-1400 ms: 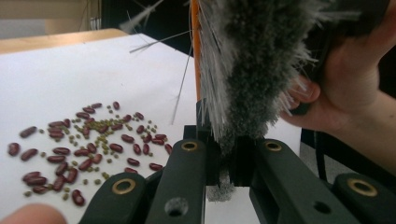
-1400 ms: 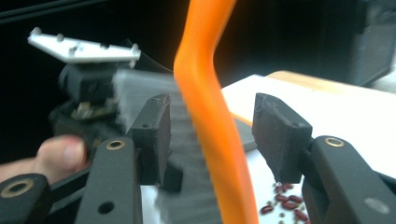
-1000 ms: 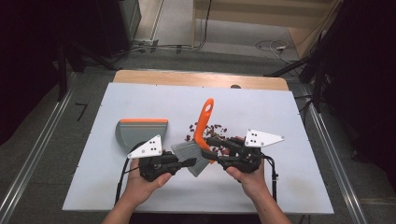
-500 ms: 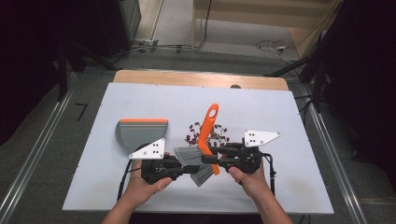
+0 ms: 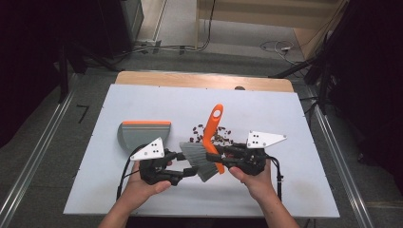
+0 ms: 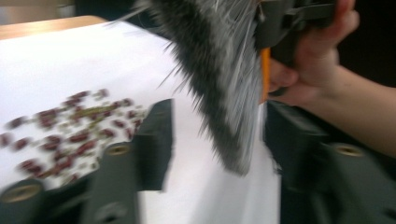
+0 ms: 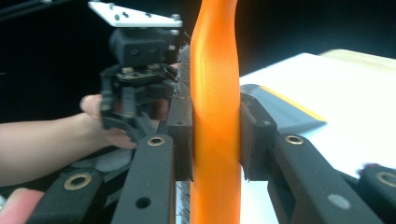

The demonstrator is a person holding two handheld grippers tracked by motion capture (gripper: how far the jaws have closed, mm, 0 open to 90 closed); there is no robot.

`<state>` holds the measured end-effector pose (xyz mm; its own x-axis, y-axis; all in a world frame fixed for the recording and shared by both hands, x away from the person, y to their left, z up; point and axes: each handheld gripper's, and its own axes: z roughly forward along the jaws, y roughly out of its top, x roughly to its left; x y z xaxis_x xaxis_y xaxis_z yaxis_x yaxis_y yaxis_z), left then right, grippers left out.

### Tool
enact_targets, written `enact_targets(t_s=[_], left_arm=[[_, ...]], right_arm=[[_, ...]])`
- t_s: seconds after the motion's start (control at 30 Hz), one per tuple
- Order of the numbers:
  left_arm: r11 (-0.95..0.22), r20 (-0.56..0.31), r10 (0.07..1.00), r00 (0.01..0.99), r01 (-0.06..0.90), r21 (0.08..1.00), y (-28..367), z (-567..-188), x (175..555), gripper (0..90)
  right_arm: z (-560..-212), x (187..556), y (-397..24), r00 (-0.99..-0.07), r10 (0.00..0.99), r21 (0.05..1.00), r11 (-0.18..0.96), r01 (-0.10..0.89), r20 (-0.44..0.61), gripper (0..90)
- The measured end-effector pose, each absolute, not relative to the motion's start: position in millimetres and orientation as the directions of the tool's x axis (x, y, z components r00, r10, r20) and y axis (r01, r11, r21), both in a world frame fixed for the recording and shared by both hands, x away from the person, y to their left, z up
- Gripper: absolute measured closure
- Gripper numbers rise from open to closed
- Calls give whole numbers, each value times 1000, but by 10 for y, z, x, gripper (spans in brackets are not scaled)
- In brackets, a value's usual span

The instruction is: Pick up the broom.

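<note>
A hand brush with an orange handle (image 5: 212, 128) and grey bristles (image 5: 197, 160) is held over the white table (image 5: 294, 118). My right gripper (image 5: 216, 160) is shut on the handle (image 7: 215, 93) near the bristle end. My left gripper (image 5: 187, 164) is open, its jaws on either side of the bristle tips (image 6: 224, 93) without pinching them. Dark red beans (image 5: 216, 135) lie scattered behind the brush, and in the left gripper view they (image 6: 70, 130) lie to the left. A grey dustpan (image 5: 142, 134) with an orange strip rests at the left, also seen as the dustpan (image 7: 280, 109) past my right jaws.
The table's wooden far edge (image 5: 199, 80) borders dark floor with cables. Metal rails (image 5: 28, 161) run along both sides. The person's hands (image 5: 142, 190) come in from the near edge, and the right hand (image 6: 322, 70) appears behind the bristles.
The brush handle's tip has swung a little to the right and the bristle end has dropped slightly toward the left gripper's jaws. Both hands have barely shifted.
</note>
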<state>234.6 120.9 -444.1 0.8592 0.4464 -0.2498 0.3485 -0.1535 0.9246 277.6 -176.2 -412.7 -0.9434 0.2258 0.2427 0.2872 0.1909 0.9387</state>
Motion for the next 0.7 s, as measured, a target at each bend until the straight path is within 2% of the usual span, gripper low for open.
enact_targets(t_s=[0.27, 0.37, 0.5, 0.7], left_arm=[[-151, -224, 533, 816, 352, 924, 1324, -4450, 2337, 97], [-156, -205, 565, 799, 347, 925, 1361, -4447, 2329, 38], [-153, -198, 587, 785, 347, 925, 1411, -4456, 2328, 0], [-155, -188, 607, 772, 346, 925, 1459, -4458, 2328, 0]], right_arm=[[-4108, 2863, -1918, -882, 416, 919, 214, 330, 220, 685], [-4114, 2893, -1961, -850, 490, 907, 244, 345, 191, 685], [-4133, 2947, -2021, -810, 565, 891, 273, 362, 156, 686], [-4123, 3031, -2137, -760, 638, 874, 293, 387, 123, 686]])
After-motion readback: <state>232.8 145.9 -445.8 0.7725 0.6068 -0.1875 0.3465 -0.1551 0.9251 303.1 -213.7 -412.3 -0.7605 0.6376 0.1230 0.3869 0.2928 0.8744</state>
